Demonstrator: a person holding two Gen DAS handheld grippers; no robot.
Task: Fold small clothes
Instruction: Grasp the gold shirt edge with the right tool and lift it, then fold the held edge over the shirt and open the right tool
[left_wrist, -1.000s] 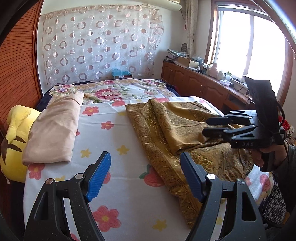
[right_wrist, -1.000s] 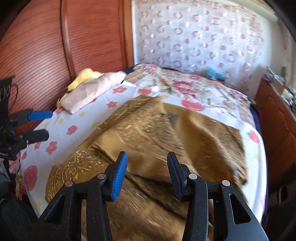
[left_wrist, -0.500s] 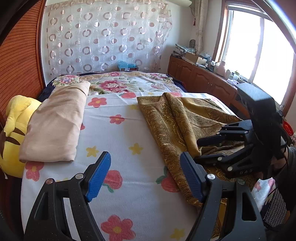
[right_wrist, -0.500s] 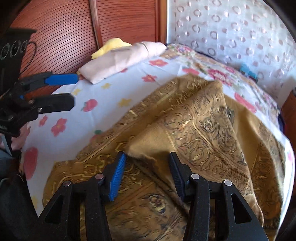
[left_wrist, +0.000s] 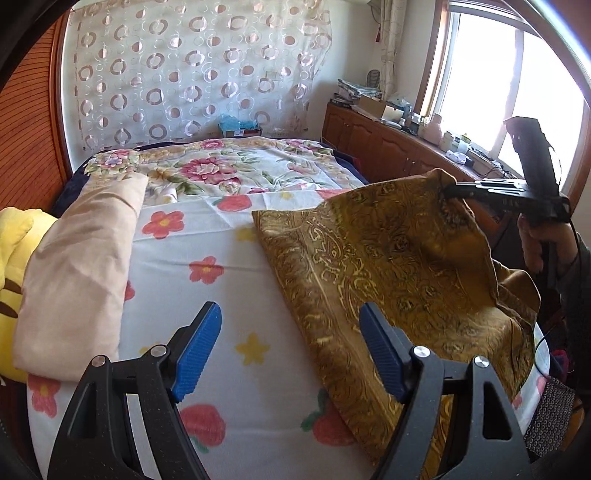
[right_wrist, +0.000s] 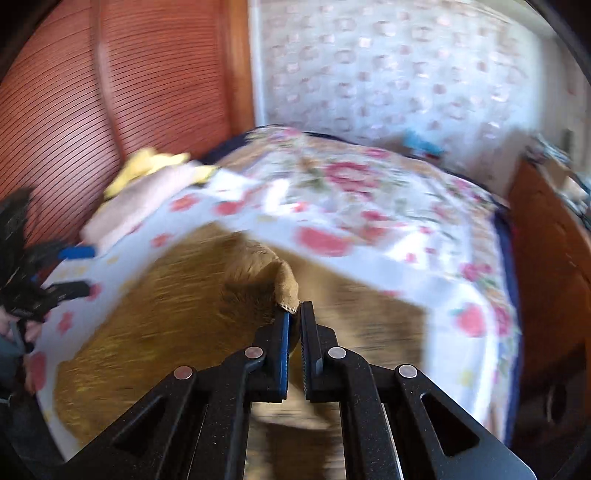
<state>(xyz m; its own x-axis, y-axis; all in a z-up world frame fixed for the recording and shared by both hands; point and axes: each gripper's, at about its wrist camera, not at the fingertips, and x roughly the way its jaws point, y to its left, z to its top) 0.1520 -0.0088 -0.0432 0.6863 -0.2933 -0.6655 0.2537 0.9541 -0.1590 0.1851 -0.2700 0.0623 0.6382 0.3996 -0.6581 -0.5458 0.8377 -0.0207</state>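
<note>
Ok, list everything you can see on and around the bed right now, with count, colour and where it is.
gold patterned cloth: one, gold-brown, right half of the bed, one corner lifted
beige folded cloth: one, pale beige, left edge of the bed
yellow plush toy: one, yellow, beside the beige cloth
flowered sheet: one, white with red flowers, covering the bed
curtain: one, sheer with circles, behind the bed
wooden cabinet: one, brown, under the window, cluttered top
left gripper: one, black with blue pads, open above the sheet
right gripper: one, black, just closed on the cloth's corner
</note>
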